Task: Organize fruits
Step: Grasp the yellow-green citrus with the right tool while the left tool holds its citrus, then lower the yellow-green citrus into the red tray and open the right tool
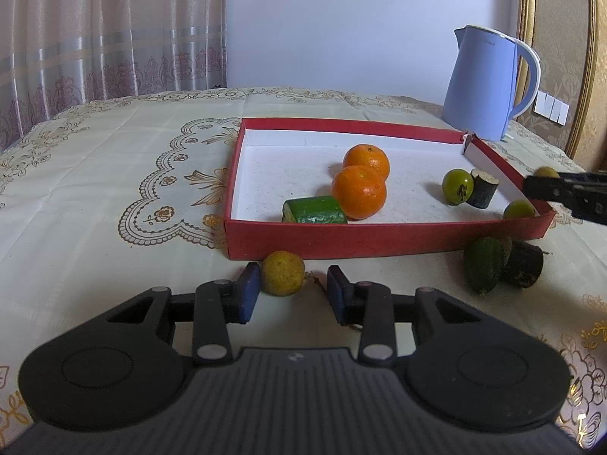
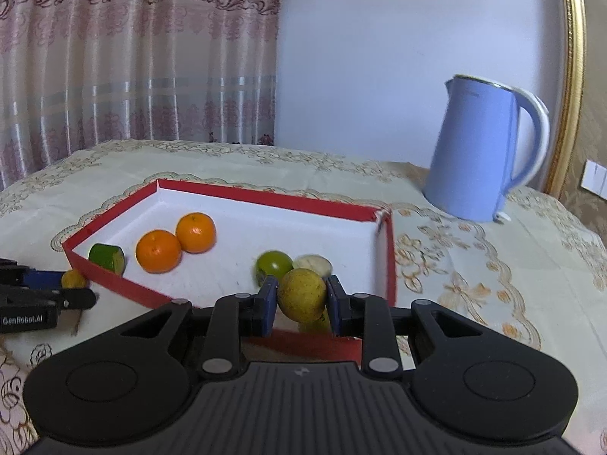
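A red box [image 1: 379, 240] with a white floor holds two oranges [image 1: 359, 191], a green cucumber piece [image 1: 314, 210], a green lime [image 1: 458, 185], a dark cut piece [image 1: 483, 189] and a small green fruit [image 1: 519, 209]. My left gripper [image 1: 292, 282] rests low on the cloth before the box's near wall. It is open, and a yellow-green fruit [image 1: 282, 273] lies at its tips against the left pad, clear of the right one. My right gripper [image 2: 302, 289] is shut on another yellow-green fruit [image 2: 301, 297], held over the box's near right corner [image 2: 389, 288].
A blue kettle [image 2: 481, 151] stands behind the box at the right. Outside the box's near right corner lie a green cucumber-like fruit [image 1: 485, 265] and a dark stub [image 1: 525, 265]. A patterned cloth [image 1: 114, 174] covers the table; curtains hang behind.
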Motion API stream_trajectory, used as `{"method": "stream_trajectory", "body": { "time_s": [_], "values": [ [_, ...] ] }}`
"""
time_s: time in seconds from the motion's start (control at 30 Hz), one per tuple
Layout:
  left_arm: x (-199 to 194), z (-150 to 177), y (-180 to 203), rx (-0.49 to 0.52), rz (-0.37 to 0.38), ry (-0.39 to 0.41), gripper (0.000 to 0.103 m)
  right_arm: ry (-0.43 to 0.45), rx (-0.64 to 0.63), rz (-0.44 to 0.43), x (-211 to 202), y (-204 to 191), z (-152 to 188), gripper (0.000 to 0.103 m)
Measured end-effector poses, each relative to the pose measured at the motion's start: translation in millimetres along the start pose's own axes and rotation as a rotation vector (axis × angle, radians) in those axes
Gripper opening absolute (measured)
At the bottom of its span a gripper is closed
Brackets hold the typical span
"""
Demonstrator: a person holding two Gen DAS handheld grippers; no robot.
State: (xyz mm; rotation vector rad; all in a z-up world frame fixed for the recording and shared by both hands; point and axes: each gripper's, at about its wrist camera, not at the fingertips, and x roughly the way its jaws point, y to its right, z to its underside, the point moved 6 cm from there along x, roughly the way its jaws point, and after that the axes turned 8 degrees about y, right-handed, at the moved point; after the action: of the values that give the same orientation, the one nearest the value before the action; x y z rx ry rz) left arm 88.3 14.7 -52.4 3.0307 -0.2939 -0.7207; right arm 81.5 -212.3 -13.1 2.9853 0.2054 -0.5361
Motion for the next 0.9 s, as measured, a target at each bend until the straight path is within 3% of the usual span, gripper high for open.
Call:
{"method": "stream_trajectory", "body": {
  "time_s": [0.9],
  "values": [
    [-1,0,0,-0.006,0.007,0.001,0.034,-0.152,-0.053,0.000,70,-25,13,0.027]
  ]
}}
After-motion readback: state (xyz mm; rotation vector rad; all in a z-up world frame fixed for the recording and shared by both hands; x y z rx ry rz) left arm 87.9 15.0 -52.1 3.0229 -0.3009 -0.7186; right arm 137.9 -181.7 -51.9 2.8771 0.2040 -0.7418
